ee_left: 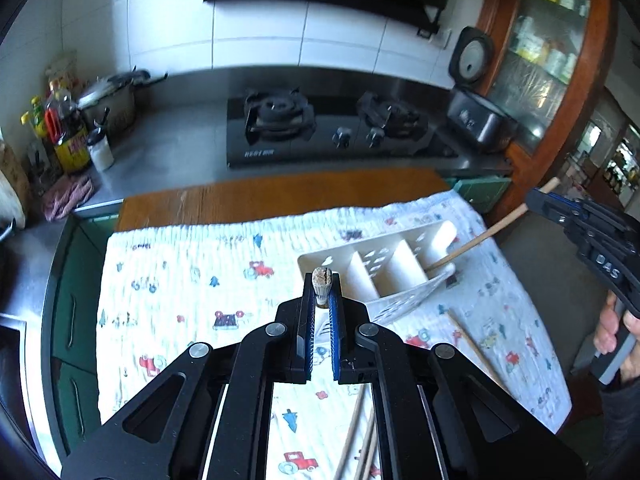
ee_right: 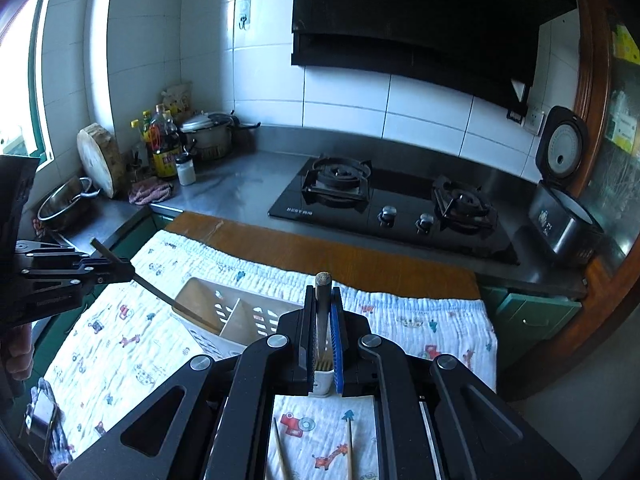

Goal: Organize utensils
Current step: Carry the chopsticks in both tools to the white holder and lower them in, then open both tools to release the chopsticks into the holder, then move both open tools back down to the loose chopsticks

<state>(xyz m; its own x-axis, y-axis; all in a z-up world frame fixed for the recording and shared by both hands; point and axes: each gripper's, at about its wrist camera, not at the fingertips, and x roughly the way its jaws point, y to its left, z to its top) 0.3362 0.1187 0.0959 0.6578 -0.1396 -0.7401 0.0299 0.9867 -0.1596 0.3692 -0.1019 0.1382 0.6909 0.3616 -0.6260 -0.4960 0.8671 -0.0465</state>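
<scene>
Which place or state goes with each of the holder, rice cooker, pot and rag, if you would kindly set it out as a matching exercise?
Things:
1. holder
2. rice cooker
3. pot
4. rag

Places or states:
A. lid open, at the right end of the counter
B. crumpled in front of the bottles
C. on the printed cloth
D. lidded, in the back corner beside the bottles

Pairs: 1-C, 2-A, 3-D, 4-B
</scene>
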